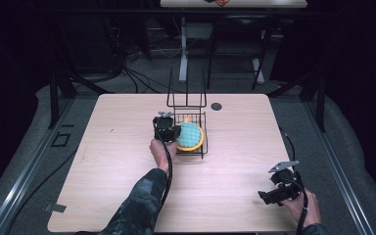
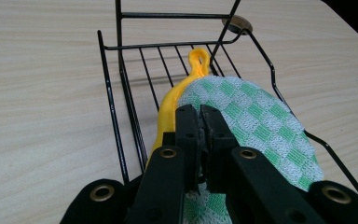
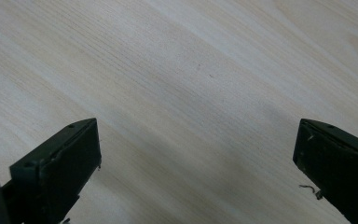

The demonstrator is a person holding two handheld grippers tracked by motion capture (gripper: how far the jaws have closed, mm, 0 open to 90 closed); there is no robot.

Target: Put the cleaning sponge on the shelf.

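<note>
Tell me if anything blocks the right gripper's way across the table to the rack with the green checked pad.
Nothing visible does. The right gripper sits open near the table's front right corner, with bare wood between it and the rack. The left gripper is already shut on the pad at the rack's left side.

Green-checked potholder in wire rack

cloth: near edge hidden behind fingers | rack: near end cut off by bottom edge
</note>
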